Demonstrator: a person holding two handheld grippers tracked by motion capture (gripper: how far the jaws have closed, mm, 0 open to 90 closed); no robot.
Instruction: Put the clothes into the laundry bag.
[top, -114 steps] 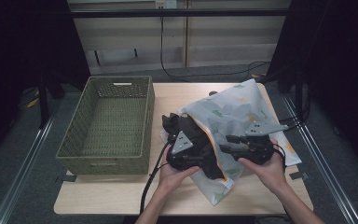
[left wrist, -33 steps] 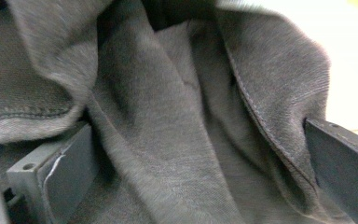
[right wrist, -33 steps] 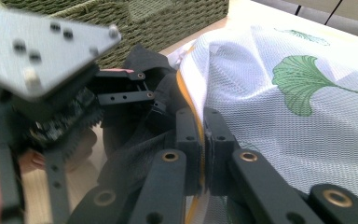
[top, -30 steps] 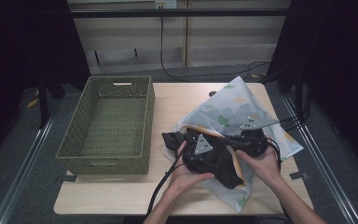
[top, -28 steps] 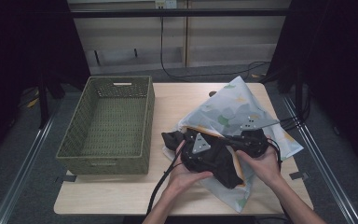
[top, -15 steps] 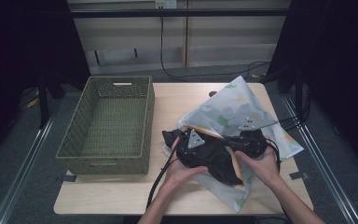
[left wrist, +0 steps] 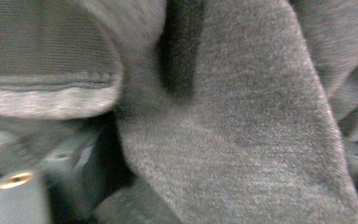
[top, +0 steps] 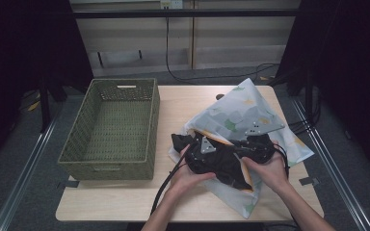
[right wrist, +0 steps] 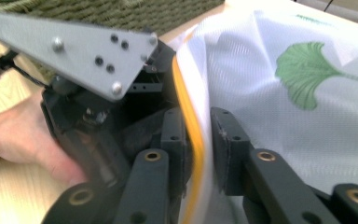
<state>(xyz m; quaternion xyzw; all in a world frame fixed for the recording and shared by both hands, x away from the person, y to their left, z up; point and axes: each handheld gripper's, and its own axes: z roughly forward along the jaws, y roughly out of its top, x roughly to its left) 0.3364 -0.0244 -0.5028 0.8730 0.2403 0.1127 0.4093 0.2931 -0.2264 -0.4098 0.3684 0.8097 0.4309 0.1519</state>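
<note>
Bag mouth faces the lower left of the high view, its orange rim running between the right gripper's (right wrist: 198, 135) fingers, which have just been opening and stand slightly apart around it. The dark garment (top: 229, 171) lies half inside the white leaf-print bag (top: 241, 108) on the bench (top: 183, 101), directly ahead of the nearer left gripper (top: 207, 156), whose jaws have just been closing; whether they pinch cloth I cannot tell. One bag, one garment, one basket (top: 111, 130).

Our grippers (top: 221, 156) are black, each topped by a grey three-cornered plate (right wrist: 74, 51) with screws; black cables (top: 166, 185) trail; forearms bare.
</note>
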